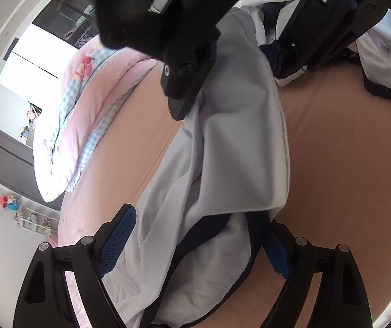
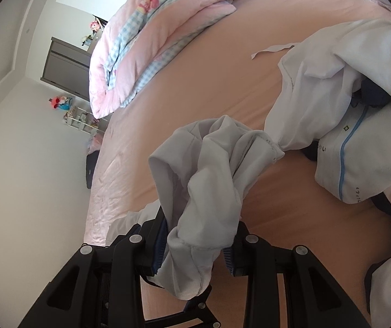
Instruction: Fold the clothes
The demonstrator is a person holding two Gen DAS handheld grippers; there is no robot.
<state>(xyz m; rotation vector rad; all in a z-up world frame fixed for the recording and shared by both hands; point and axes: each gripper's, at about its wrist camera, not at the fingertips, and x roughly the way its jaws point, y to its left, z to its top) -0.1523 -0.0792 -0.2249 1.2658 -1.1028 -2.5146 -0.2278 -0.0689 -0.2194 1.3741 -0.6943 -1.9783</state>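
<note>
Right claw grips white garment (hanging lengthwise) | left claw gapes around it

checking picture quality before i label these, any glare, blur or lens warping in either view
Left wrist view: the window is blown out to plain white, the right tool looms close and soft at the top, and the bed edge bows from the fisheye. Right wrist view: even daylight, the white garment fairly sharp, walls curved, dark corners.
</note>
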